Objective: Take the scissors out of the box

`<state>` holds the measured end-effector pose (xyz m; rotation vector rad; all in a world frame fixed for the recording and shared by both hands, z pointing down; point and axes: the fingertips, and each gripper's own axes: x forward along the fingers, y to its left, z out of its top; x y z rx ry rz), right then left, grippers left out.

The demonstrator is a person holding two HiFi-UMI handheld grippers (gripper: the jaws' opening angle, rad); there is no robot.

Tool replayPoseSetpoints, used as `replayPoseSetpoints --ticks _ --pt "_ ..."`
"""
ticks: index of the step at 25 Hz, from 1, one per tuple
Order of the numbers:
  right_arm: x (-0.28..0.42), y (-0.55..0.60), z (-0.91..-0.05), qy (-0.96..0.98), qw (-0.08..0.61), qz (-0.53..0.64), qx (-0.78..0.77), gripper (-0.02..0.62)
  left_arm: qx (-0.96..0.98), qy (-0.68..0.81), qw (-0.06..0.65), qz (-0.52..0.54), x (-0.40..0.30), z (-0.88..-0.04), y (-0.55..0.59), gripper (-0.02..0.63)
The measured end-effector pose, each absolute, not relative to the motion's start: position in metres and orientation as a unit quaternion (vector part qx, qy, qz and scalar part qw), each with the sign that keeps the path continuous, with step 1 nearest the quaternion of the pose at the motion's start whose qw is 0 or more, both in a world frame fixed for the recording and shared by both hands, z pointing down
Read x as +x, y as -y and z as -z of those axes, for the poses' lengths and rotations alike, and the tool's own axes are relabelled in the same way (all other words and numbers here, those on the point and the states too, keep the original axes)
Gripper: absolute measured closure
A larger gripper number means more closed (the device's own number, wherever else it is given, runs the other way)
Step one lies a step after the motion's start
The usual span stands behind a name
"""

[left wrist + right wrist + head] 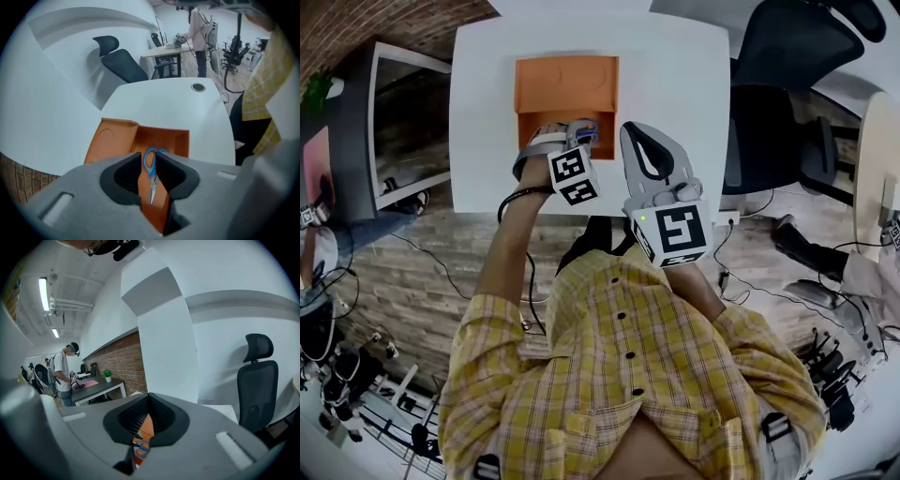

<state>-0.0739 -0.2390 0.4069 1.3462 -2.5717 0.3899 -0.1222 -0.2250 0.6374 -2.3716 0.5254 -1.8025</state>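
Note:
An orange box (546,120) stands open on the white table (675,75), its lid (566,82) folded back on the far side. Blue-handled scissors (151,174) lie inside on the box floor (164,138), blades toward me. My left gripper (585,133) points steeply down over the box's near part. In the left gripper view, the left gripper (149,158) is open by a narrow gap; the scissors show through it, below and untouched. Just right of the box, the right gripper (630,128) hangs with jaw tips together and nothing held. Under the right gripper (149,397) the scissors (140,447) show.
A black office chair (787,56) stands at the table's right side and a dark cabinet (384,131) at its left. The tabletop has a round cable hole (198,87) beyond the box. A person (197,33) stands at a far desk.

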Motion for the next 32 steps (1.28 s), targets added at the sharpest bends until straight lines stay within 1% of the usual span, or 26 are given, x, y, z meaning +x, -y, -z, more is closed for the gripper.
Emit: replayPoseSetpoints --ticks 5,10,14,20,24,28,30,32 --pt "-0.080 0.239 -0.409 0.873 0.110 -0.134 0.456 0.594 -0.773 -0.123 0.075 0.618 -0.127 -0.663 0.221 0.517" --pt "-0.076 0.242 -0.412 0.870 0.111 -0.138 0.460 0.594 -0.773 -0.102 0.058 0.623 -0.125 -0.689 0.222 0.517" --pt "-0.077 0.244 -0.415 0.869 0.110 -0.138 0.462 0.594 -0.769 -0.084 0.053 0.632 -0.128 -0.708 0.221 0.500" --pt "-0.073 0.247 -0.415 0.870 0.107 -0.140 0.461 0.594 -0.765 -0.074 0.052 0.637 -0.123 -0.714 0.227 0.495" --pt "-0.065 0.243 -0.424 0.866 0.118 -0.146 0.463 0.594 -0.766 -0.066 0.049 0.637 -0.115 -0.722 0.223 0.495" --pt "-0.072 0.245 -0.427 0.867 0.122 -0.141 0.463 0.594 -0.772 -0.065 0.037 0.631 -0.122 -0.725 0.225 0.486" --pt "-0.072 0.246 -0.427 0.867 0.124 -0.137 0.463 0.594 -0.773 -0.056 0.027 0.631 -0.121 -0.726 0.225 0.489" --pt "-0.072 0.245 -0.428 0.868 0.125 -0.138 0.461 0.594 -0.773 -0.039 0.011 0.634 -0.119 -0.727 0.222 0.515"
